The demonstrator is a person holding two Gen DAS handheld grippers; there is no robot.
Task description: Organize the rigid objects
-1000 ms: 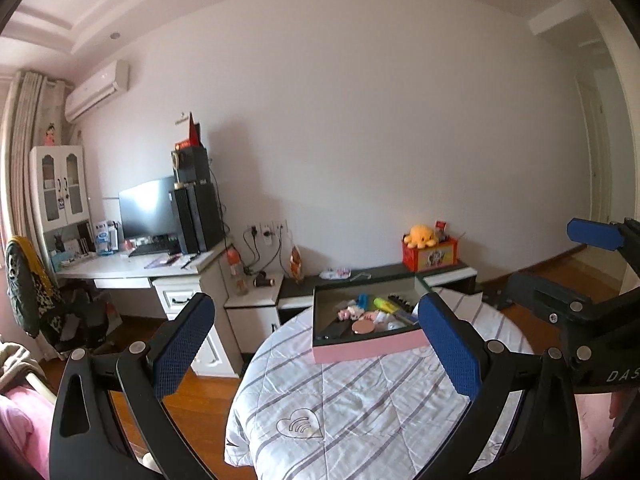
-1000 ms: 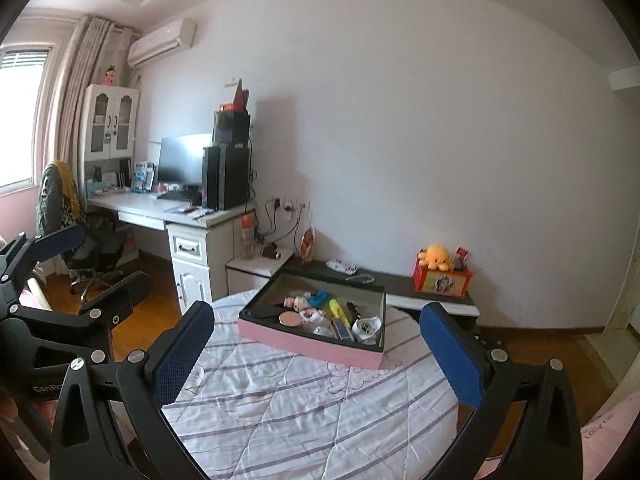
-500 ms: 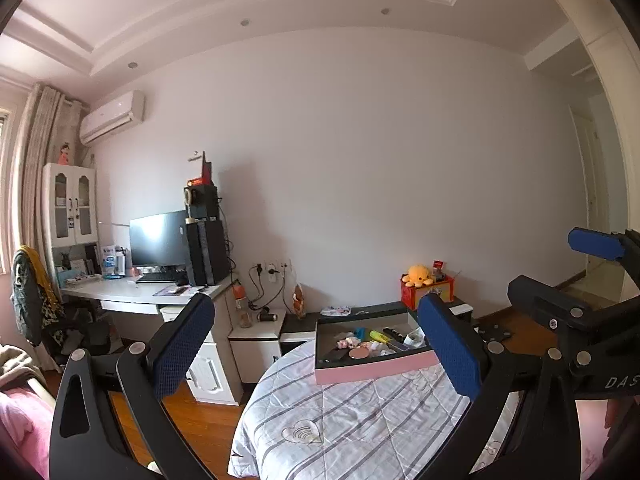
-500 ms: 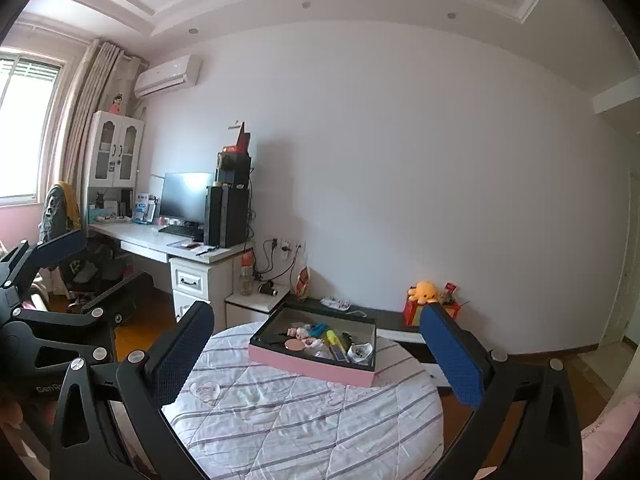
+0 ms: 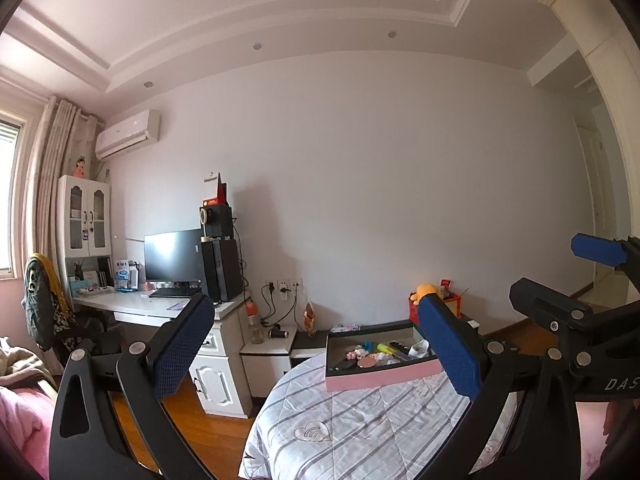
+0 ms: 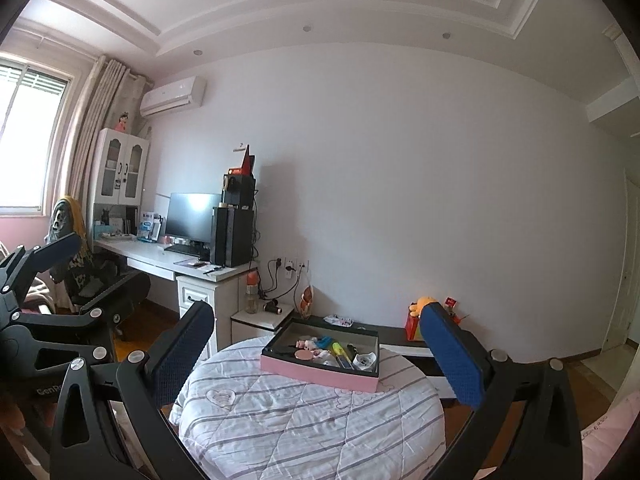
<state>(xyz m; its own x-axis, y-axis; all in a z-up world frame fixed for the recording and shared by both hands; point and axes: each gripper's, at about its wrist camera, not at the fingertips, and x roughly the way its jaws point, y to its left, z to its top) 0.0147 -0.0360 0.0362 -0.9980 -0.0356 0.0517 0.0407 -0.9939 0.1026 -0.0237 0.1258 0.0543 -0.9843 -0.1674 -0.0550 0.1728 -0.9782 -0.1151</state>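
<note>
On the round worktop (image 6: 304,420) with its striped quilted cover sits a pink-sided box (image 6: 320,370), toward the far edge at about twelve o'clock from where the person stands. Small rigid items (image 6: 336,350) lie jumbled inside it: a yellow marker, something blue, a round pinkish disc, a few pale figures; most are too small to name. No loose item shows on the quilt around the box.

Both tools hang in the air well short of the box, raised and pointed toward the far wall. The left tool (image 5: 320,360) has its blue pads spread wide with nothing between them; the right tool (image 6: 320,360) is just as wide and just as bare.

This picture fits two stages: the items gathered in the box with the tools drawn back, or the jumble in the box waiting to be sorted. I cannot tell which.

If work in the box remains, I would judge that care lies in coming down from above, choosing one item that stands apart, and closing across its narrow side so neighbours are not dragged along. The box looks light and may slide on the quilt.
</note>
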